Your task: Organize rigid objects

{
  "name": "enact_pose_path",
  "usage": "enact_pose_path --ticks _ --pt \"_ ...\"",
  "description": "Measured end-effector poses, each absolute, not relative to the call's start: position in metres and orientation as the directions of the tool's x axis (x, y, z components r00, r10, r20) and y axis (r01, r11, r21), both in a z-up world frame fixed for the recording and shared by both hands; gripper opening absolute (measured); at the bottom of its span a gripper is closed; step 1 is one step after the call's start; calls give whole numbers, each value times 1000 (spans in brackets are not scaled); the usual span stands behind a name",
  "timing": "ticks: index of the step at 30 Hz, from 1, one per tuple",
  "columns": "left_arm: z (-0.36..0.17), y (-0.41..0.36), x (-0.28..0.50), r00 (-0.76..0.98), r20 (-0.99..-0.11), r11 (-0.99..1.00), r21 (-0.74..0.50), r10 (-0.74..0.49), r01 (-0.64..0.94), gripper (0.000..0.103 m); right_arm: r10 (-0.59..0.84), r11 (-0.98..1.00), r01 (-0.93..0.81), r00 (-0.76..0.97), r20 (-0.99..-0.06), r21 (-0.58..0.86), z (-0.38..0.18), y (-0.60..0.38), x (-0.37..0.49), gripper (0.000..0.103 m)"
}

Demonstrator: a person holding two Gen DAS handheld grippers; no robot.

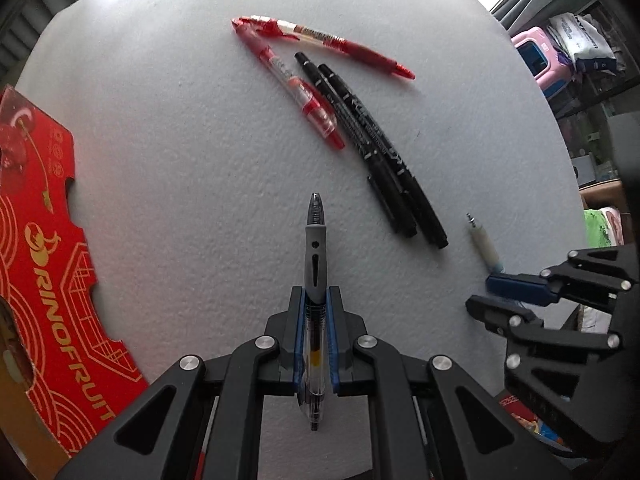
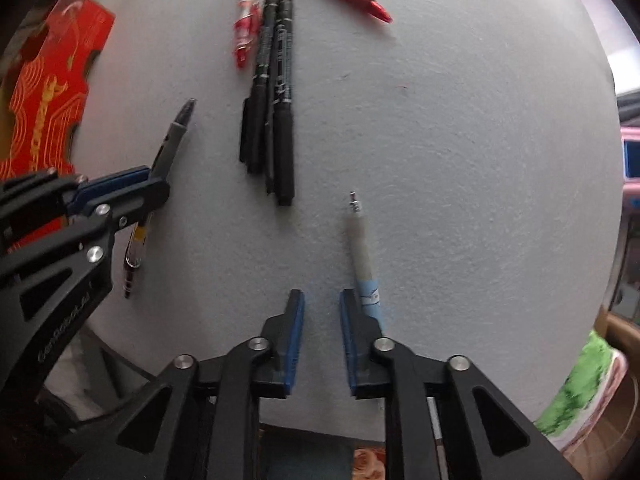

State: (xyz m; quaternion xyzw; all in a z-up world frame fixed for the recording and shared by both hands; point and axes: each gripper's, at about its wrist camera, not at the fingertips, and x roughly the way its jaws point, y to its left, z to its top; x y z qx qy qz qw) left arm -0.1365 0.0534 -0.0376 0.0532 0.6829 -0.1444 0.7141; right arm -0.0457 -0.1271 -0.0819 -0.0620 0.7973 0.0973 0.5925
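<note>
Six pens lie on or over the pale foam surface [image 1: 160, 160], and I take them from the left; first comes a red printed carton [image 1: 48, 280] at the surface's edge, clear of the pens; next the left tongs [image 1: 316, 300] are pinching a clear gel pen with a grey grip [image 1: 316, 248] across its barrel, the pads pressed to both sides, the tip pointing ahead and the clicker end hanging behind the pads; further back two red pens [image 1: 296, 92] meet at one end in a narrow V, and two black markers [image 1: 384, 160] lie touching side by side just right of them; then a slim pale refill-like pen [image 2: 360, 252] with a light blue end lies alone; the right tongs [image 2: 322, 304] stand spread with nothing between the pads, the right pad just beside that blue end. These pens look light, stiff and smooth, so likely to roll or swivel if pinched near an end; I judge mid-barrel or the rubbery grip section the safest hold, with the slim one needing a gentle, square pinch.
</note>
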Motion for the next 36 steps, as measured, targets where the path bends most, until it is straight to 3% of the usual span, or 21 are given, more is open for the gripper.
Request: enact_pose_path --ticks 1,2,5,7,13,14,15,16,26,36 --pt "-38 52 -136 32 -990 952 -121 -136 281 10 4 973 -219 -289 -957 70 -83 -128 -47 38" --pt "-39 48 -134 31 -990 951 -121 -135 285 10 -2 975 -215 -290 -957 63 -84 -130 -49 42" --pt "-38 47 -137 29 -989 951 -129 -142 283 10 56 985 -148 -217 -975 90 -66 -148 -52 44" --pt "-39 48 -135 29 -989 951 -132 -146 280 10 68 987 -129 -208 -976 97 -63 -160 -54 61" --pt "-40 53 -136 31 -990 948 -124 -140 293 10 25 977 -195 -278 -960 82 -90 -154 -71 61" --pt "-40 52 -137 34 -990 947 -122 -138 297 10 -7 972 -226 -267 -964 55 -91 -148 -74 59" --pt "-40 51 -137 37 -990 946 -119 -137 302 10 -4 973 -225 -265 -964 58 -91 -142 -74 46" --pt "-40 48 -140 39 -990 946 -117 -135 303 10 4 975 -213 -271 -963 64 -90 -140 -73 14" --pt "-6 44 -143 91 -973 938 -178 -213 298 10 258 966 57 -193 -947 252 -42 -177 -55 14" --pt "22 64 -141 199 -940 936 -216 -276 277 10 300 954 39 -106 -948 298 5 -169 -30 14"
